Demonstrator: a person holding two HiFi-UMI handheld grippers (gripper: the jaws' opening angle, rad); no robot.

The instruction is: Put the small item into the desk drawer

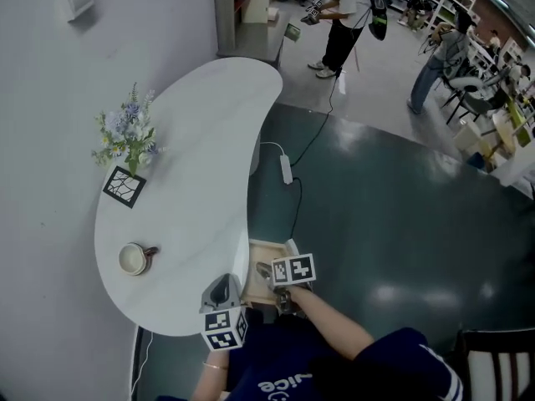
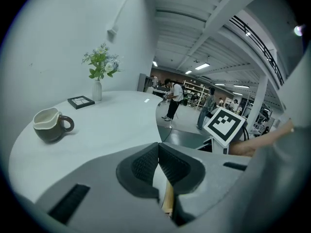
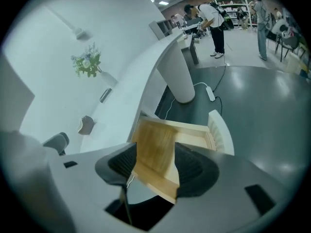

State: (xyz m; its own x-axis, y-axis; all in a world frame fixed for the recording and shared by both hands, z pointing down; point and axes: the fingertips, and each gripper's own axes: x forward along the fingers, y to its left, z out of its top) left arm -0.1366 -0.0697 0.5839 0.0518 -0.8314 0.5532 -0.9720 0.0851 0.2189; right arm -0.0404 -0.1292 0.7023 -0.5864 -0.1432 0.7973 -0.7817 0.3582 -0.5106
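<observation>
The left tool (image 2: 158, 149) is closed empty; the right tool (image 3: 153, 161), open above the drawer (image 3: 194, 132), may knock its wall if lowered crooked.

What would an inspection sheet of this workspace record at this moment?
Surface: white curved desk, mostly bare.
Job's things: open wooden desk drawer at the desk's side; small item not seen.
Clutter: grey-and-cream mug, black square frame, white vase of flowers.
Grippers: left gripper shut, nothing held, over the desk edge; right gripper open, above the drawer.
Cables: white power strip with its cord on the dark floor.
Surroundings: people standing, shelving beyond.
</observation>
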